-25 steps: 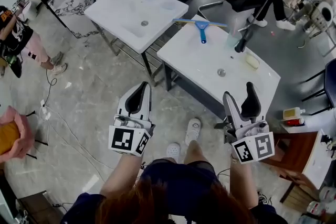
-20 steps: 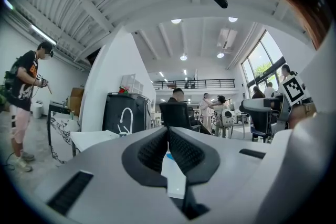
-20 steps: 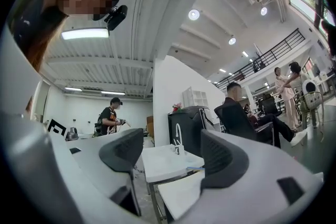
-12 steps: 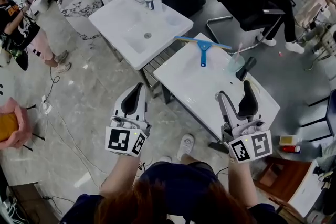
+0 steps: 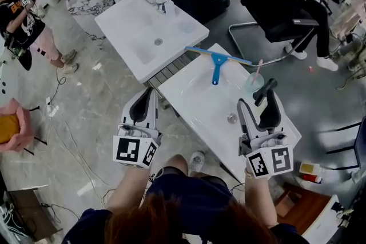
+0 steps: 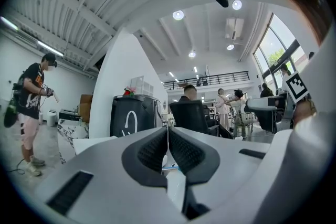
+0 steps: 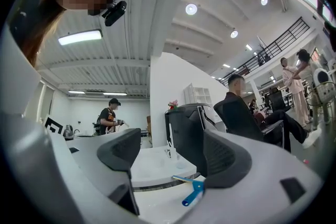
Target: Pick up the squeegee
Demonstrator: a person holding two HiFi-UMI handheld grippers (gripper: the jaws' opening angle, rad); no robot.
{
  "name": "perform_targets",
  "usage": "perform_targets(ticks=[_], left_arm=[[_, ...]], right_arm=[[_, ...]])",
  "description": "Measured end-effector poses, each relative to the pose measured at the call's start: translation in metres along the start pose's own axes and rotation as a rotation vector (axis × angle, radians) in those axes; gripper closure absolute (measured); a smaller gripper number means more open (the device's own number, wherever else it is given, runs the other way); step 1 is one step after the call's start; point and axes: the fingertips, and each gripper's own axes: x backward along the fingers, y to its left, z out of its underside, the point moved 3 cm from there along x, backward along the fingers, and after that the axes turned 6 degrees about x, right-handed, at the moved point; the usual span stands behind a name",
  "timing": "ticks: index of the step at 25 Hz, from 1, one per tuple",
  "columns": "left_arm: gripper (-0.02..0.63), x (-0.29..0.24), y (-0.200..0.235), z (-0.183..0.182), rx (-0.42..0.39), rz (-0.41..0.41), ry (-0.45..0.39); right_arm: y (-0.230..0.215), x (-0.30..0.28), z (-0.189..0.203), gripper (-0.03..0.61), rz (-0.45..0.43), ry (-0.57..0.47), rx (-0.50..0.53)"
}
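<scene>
The blue squeegee [image 5: 215, 64], with a long thin blade, lies flat on the white bench [image 5: 194, 97]. The right tool [image 5: 257, 101] is opening wide and holds nothing; the left tool [image 5: 146, 98] is closed and empty.

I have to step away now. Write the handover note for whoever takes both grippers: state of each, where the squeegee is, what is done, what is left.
Left gripper: jaws shut, nothing in them, held just off the left side of the near basin top.
Right gripper: jaws wide and opening, nothing between them, over the near end of that basin top.
Squeegee: blue, lying flat at the far edge of the same top, blade along the edge, handle pointing back toward the person. Neither gripper touches it.
Done: nothing picked up yet.
Left: reach across, probably with the right gripper, close on the handle, lift.
</scene>
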Motion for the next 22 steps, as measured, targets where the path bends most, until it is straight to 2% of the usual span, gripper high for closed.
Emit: perform_targets(ticks=[7,13,17,22], left_arm=[[0.589,-0.049,0.006,0.008,0.001,0.016,0.022],[0.589,-0.113,0.017,0.012,0.011,0.082,0.027],[0.589,-0.163,0.035,0.014,0.021,0.136,0.031],[0.589,-0.220,0.060,0.018,0.027,0.182,0.050]], right_arm=[[-0.019,-0.037,0.018,0.187,0.016,0.049,-0.013],[-0.044,-0.076,0.029,0.184,0.072,0.076,-0.006],[-0.054,-0.116,0.038,0.183,0.114,0.106,0.044],[-0.065,-0.162,0.059,0.183,0.156,0.147,0.013]])
